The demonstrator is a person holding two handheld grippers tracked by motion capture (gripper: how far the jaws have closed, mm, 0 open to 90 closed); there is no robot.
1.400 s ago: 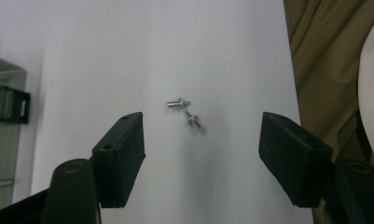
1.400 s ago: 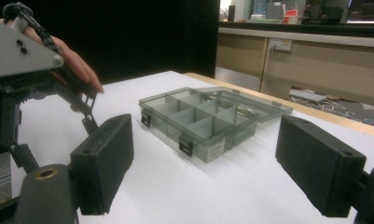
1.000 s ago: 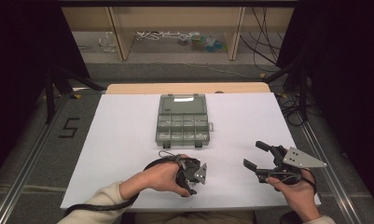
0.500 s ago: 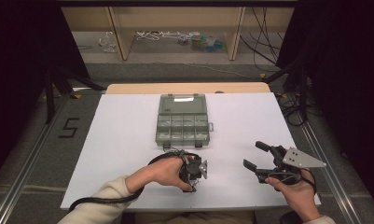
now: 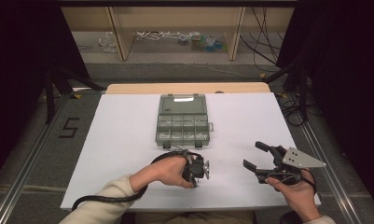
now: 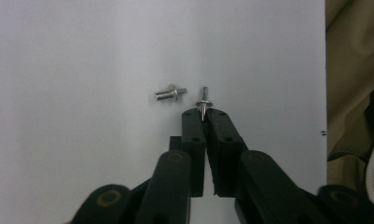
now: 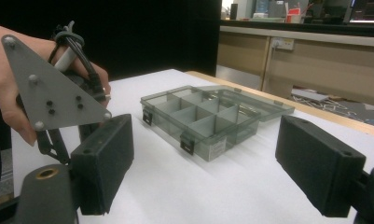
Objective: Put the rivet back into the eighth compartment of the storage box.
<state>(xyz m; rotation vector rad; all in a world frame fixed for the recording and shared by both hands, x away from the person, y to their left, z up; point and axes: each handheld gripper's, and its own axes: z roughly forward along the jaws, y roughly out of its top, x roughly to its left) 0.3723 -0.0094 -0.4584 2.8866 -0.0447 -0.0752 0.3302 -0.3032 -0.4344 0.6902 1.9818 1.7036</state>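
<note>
In the left gripper view my left gripper has just been closing and is shut on a small silver screw, held upright by its pointed end on the white table. A second screw lies on its side just left of it. In the high view the left gripper points down at the table's near middle. My right gripper rests at the near right, open with nothing between its pads. A clear grey compartment box stands open at the table's centre, ahead of the right gripper.
The white tabletop has bare room on both sides of the compartment box. A wooden shelf unit with cables stands beyond the far edge. Dark stands flank the table. The left hand shows in the right gripper view.
The left hand has shifted only slightly over the table's near middle. The right hand and the box have stayed where they were.
</note>
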